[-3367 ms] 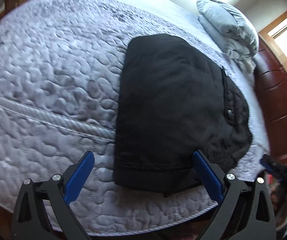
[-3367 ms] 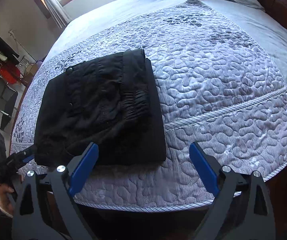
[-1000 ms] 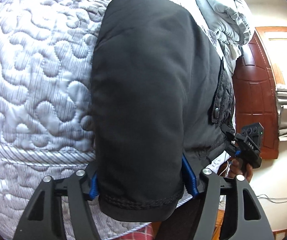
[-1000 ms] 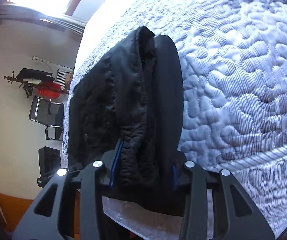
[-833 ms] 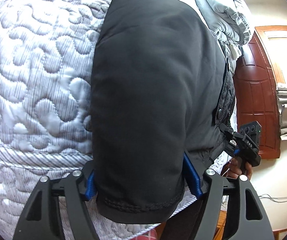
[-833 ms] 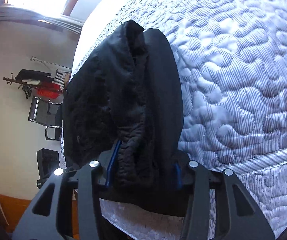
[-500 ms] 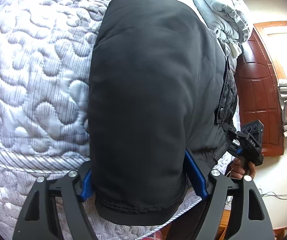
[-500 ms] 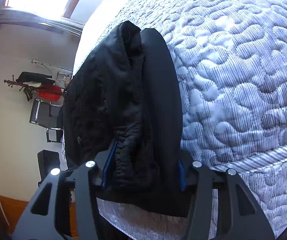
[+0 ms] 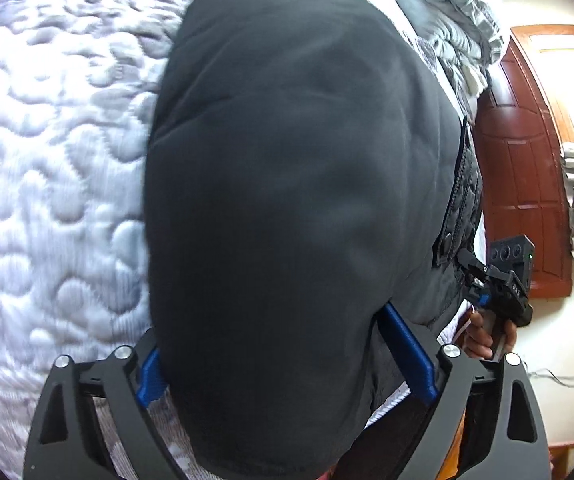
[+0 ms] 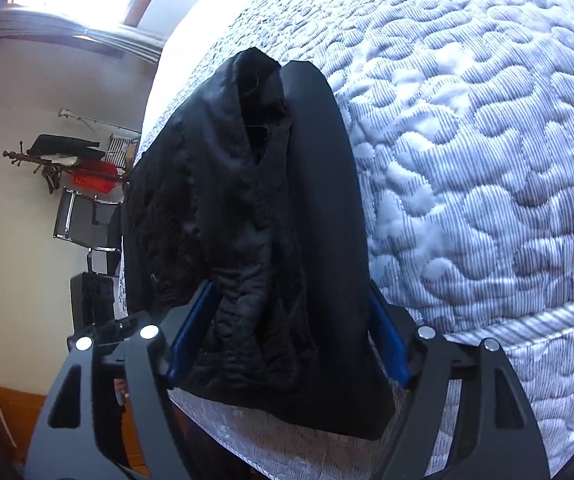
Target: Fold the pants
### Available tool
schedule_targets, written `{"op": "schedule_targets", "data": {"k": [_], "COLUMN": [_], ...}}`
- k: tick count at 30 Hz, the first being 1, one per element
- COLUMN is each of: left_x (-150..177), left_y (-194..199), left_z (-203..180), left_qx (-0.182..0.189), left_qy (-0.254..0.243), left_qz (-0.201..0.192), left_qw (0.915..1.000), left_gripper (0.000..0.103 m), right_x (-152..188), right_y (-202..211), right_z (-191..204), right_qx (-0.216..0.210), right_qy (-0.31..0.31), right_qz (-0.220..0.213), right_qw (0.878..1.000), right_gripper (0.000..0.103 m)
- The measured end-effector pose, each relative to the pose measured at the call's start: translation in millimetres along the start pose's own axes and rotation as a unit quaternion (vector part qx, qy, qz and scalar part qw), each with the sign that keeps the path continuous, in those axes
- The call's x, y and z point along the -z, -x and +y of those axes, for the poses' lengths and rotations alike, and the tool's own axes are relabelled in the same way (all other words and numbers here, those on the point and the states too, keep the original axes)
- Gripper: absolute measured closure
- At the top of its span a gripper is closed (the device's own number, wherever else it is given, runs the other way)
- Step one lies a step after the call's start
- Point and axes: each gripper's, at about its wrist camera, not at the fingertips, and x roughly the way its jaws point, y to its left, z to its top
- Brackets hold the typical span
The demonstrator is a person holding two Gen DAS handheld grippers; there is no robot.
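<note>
No writing was readable anywhere. Both the left gripper (image 9: pixel 287 364) and the right gripper (image 10: pixel 287 336) pinched the black pants (image 9: pixel 287 184) on the quilt (image 9: pixel 55 160), which hid their fingertips.

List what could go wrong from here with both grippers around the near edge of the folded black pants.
The left gripper and right gripper each straddle a thick stack of the black pants, so a lower layer could slip out when lifted. The waistband side already looks bunched and may crumple the next fold. The pants overhang the edge of the quilted bedspread and could slide off if released.
</note>
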Motion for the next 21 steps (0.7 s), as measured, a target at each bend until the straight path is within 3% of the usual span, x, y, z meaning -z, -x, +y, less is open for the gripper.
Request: {"op": "schedule_targets", "data": {"k": [6, 11, 13, 21], "left_x": [-12, -12, -12, -13], "left_y": [-5, -8, -8, -3], "left_z": [2, 0, -3, -20], "left_qx": [0.016, 0.019, 0.017, 0.010], "left_qy": [0.006, 0.006, 0.007, 0.017], "left_qz": [0.030, 0.032, 0.029, 0.010], "left_qw": [0.9994, 0.9993, 0.9994, 0.9997], "left_gripper": [0.009, 0.009, 0.009, 0.035], "right_x": [-8, -9, -6, 3], "right_y": [-8, -18, -20, -14], "right_z": [1, -2, -2, 6], "right_qx": [-0.005, -0.032, -0.042, -0.045], "right_qy": [0.011, 0.000, -0.003, 0.011], "right_qz": [0.017, 0.025, 0.024, 0.000], "right_qw": [1.000, 0.999, 0.999, 0.999], "right_gripper": [0.023, 0.021, 0.027, 0.048]}}
